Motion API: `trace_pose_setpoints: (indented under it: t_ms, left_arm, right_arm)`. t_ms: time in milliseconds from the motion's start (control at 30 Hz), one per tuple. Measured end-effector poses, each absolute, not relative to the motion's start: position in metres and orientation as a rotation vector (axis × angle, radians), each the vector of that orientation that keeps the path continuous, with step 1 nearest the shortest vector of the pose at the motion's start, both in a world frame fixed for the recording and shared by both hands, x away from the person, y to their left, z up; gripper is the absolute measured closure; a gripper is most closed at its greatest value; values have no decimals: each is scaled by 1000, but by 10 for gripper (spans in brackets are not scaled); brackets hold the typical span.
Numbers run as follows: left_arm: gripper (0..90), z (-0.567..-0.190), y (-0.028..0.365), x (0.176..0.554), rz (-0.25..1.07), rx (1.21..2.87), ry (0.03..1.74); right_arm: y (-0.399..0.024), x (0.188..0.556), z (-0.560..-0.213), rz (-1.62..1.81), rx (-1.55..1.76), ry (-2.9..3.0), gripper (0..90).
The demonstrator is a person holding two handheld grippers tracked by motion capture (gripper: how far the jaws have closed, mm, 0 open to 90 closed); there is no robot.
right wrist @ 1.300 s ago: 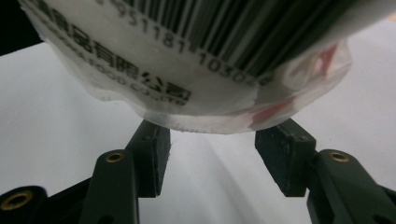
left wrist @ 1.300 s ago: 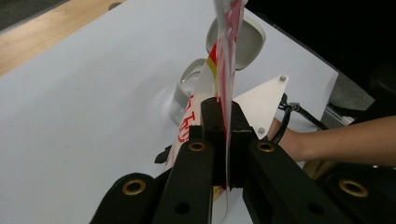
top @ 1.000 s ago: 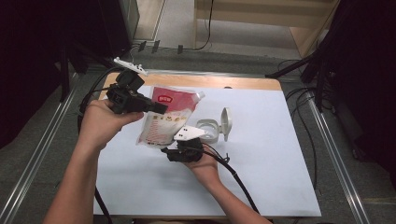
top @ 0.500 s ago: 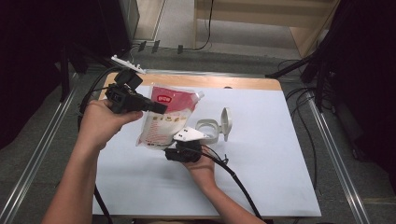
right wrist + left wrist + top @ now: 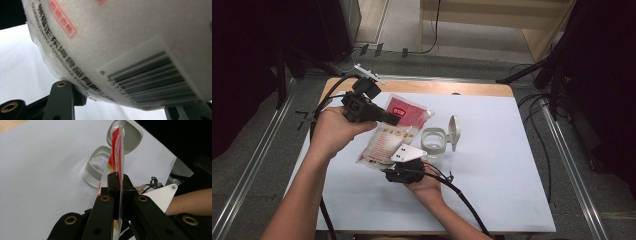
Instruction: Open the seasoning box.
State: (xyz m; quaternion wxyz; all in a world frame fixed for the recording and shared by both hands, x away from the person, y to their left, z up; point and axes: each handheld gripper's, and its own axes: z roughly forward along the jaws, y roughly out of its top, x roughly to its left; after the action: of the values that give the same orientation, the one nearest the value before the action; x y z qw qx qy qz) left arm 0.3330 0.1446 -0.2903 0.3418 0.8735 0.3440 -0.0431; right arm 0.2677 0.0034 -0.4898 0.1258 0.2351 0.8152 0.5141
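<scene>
A clear plastic bag (image 5: 388,136) of white grains with a red label hangs tilted above the table. My left gripper (image 5: 396,120) is shut on the bag's flat top edge (image 5: 117,152), which runs up between its jaws (image 5: 118,180). My right gripper (image 5: 384,164) sits under the bag's lower end. The bulging bottom (image 5: 112,37), with its barcode, fills the gap between the fingers (image 5: 61,100), and these jaws have just been closing on it. A clear square container (image 5: 433,143) stands open just right of the bag, its lid (image 5: 454,131) flipped up.
A white sheet (image 5: 512,190) covers the table, with a wooden strip (image 5: 447,87) along the far edge. Black cables (image 5: 462,200) trail from both grippers toward the near edge. Metal rails (image 5: 562,150) run along both sides of the table.
My left hand has shifted a little to the right and down with the bag's top, toward the container. The right hand has stayed about where it was under the bag.
</scene>
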Motion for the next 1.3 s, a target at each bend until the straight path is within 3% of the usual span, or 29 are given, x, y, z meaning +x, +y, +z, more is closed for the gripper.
trace_pose_setpoints:
  t_ms: [500, 667, 1100, 1200, 1300]
  left_arm:
    - [900, -298, 127, 335, -112, 2277, 897]
    - [893, -301, 126, 334, -110, 2277, 885]
    - [776, -314, 125, 328, -85, 2324, 846]
    - [792, -317, 129, 328, -113, 2306, 865]
    - [876, -319, 129, 327, -131, 2310, 915]
  right_arm:
    - [-2, 260, -491, 1564, 648, 2474, 469]
    - [-4, 258, -494, 1593, 681, 2463, 514]
    - [-7, 260, -496, 1636, 735, 2459, 521]
    - [-7, 259, -497, 1637, 722, 2463, 521]
    - [-6, 256, -499, 1625, 704, 2474, 519]
